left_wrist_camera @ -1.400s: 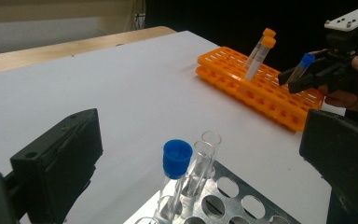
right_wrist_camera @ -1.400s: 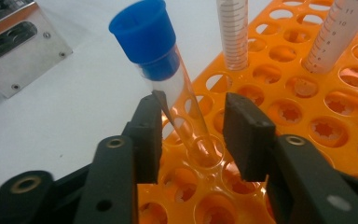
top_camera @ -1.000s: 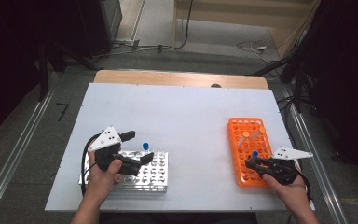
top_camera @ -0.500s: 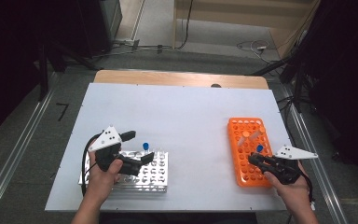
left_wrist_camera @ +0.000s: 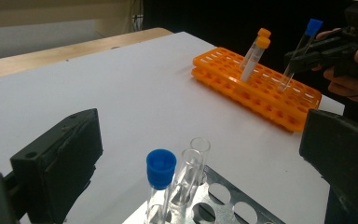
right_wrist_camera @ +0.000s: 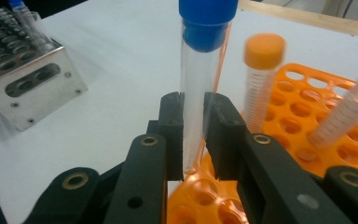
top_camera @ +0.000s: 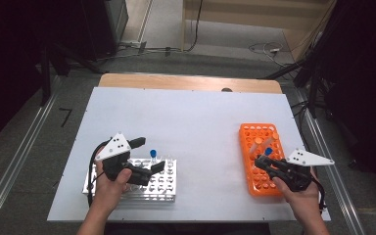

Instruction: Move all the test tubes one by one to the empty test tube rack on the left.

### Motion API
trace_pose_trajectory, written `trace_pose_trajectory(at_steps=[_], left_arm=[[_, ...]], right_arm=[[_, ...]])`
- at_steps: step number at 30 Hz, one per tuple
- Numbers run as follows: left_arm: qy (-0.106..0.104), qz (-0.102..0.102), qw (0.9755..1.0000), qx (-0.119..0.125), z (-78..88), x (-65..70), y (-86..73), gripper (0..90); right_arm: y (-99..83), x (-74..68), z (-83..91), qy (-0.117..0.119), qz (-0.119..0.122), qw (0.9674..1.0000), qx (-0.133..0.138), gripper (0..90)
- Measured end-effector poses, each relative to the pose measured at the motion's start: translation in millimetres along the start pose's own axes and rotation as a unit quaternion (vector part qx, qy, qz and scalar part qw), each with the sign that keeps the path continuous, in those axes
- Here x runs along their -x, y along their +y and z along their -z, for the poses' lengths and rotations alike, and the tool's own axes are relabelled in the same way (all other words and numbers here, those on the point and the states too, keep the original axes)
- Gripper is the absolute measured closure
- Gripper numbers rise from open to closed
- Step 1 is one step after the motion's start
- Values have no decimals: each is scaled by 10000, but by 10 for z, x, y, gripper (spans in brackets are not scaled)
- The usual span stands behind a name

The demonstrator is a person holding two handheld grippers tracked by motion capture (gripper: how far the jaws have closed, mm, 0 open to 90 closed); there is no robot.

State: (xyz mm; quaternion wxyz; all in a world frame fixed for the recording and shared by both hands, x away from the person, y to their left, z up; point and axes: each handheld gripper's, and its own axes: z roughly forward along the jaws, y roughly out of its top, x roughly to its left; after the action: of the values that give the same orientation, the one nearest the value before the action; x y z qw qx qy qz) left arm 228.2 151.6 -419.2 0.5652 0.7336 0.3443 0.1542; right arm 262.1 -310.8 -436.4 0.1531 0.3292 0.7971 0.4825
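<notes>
My right gripper (top_camera: pixel 263 160) (right_wrist_camera: pixel 194 116) is shut on a clear blue-capped tube (top_camera: pixel 268 152) (right_wrist_camera: pixel 205 46), gripping its lower part. The tube stands upright with its tip just over the orange rack (top_camera: pixel 254 134) (left_wrist_camera: pixel 261 91). Two orange-capped tubes (left_wrist_camera: pixel 257 51) (right_wrist_camera: pixel 260 79) lean in that rack beside it. My left gripper (top_camera: pixel 146 155) (left_wrist_camera: pixel 200 140) is open, its jaws wide apart on either side of a second blue-capped tube (top_camera: pixel 152 153) (left_wrist_camera: pixel 160 177) that stands in the metal rack (top_camera: pixel 161 188) (left_wrist_camera: pixel 233 198). From the left gripper view, the right gripper (left_wrist_camera: pixel 303 58) holds its tube (left_wrist_camera: pixel 305 44) over the orange rack.
Two clear uncapped tubes (left_wrist_camera: pixel 191 172) stand next to the blue-capped one in the metal rack. The white table (top_camera: pixel 186 122) ends in a wooden strip (top_camera: pixel 186 82) at the far side. Metal rails (top_camera: pixel 19 161) run along both sides, and cables lie on the floor beyond.
My right gripper has risen a little and drawn back towards the person with the blue-capped tube in it. The left hand has kept still.
</notes>
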Motion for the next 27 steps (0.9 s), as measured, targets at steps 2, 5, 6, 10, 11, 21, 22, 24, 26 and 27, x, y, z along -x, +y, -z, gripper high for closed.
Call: trace_pose_trajectory(at_steps=[2,5,6,10,11,21,22,24,26,27], left_arm=[[-12,-3,10000,9,-10,10,2,0],[-40,-14,10000,17,-26,32,7,0],[-34,-37,10000,2,-29,43,13,0],[-103,-48,9999,26,-61,90,26,0],[-127,-70,9999,18,-71,104,30,0],[-373,-127,9992,-23,-221,254,34,3],[-402,-122,9991,-24,-241,275,31,4],[-455,-143,9988,-66,-281,322,31,4],[-505,-162,9986,-77,-316,363,30,6],[-513,-179,9985,-82,-332,384,28,24]], right_arm=[[21,-45,-33,94,20,10000,21,744],[55,-114,-86,216,53,9997,52,744],[64,-133,-99,252,62,9996,57,745],[107,-272,-198,434,170,9989,31,745],[114,-299,-216,475,202,9987,19,745],[192,-589,-380,906,352,9953,33,745],[194,-605,-386,933,341,9950,37,745],[199,-649,-406,1020,353,9941,52,746],[203,-687,-422,1090,371,9933,41,746],[205,-714,-435,1139,389,9927,35,745]])
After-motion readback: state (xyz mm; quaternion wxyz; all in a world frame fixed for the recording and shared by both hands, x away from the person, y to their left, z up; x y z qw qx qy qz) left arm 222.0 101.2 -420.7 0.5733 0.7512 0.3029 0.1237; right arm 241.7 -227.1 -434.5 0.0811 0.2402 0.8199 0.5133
